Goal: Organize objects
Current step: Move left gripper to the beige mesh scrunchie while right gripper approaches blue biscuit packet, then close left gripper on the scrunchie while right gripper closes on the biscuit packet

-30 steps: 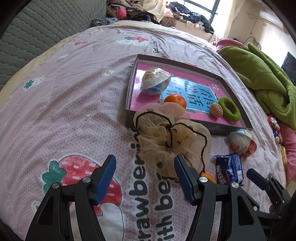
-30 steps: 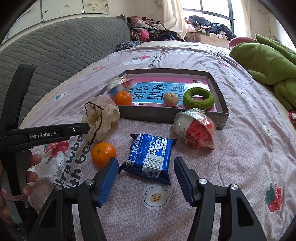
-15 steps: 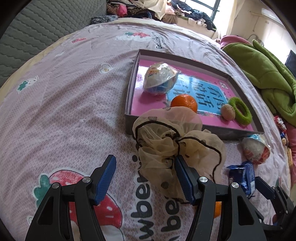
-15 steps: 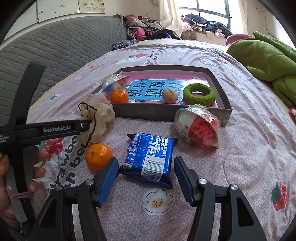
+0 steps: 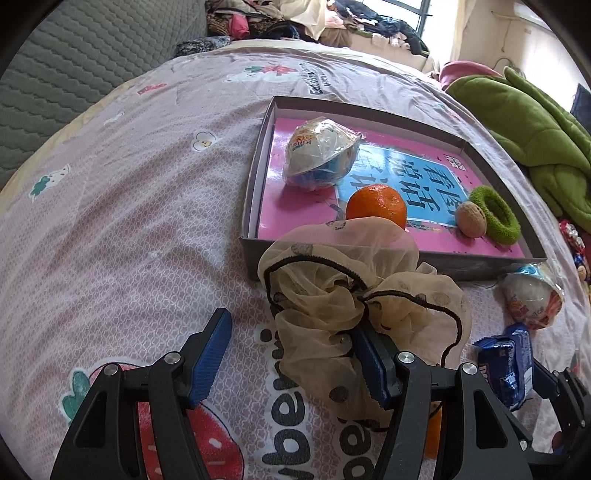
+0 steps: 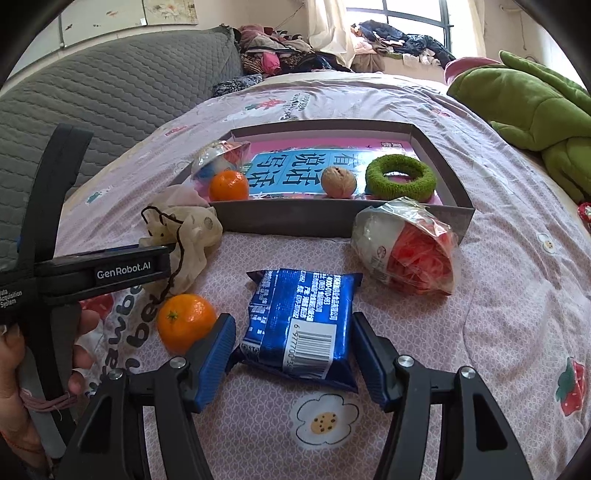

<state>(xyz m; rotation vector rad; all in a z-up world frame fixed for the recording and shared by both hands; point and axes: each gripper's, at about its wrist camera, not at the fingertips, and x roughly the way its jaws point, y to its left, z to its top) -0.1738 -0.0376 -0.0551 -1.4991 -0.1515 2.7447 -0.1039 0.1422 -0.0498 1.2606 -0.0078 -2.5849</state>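
The left tool (image 5: 291, 363) is spread apart at the beige scrunchie (image 5: 354, 295), at 6 o'clock of the tray (image 5: 255, 184). The right tool (image 6: 293, 360) is apart around the blue packet (image 6: 299, 321).

Sunlit window (image 6: 413, 16), grey quilted headboard (image 6: 110, 92)

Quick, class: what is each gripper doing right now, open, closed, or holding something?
Left gripper: open, jaws reaching into the beige mesh scrunchie, holding nothing.
Right gripper: open, jaws either side of the blue snack packet, not gripping.
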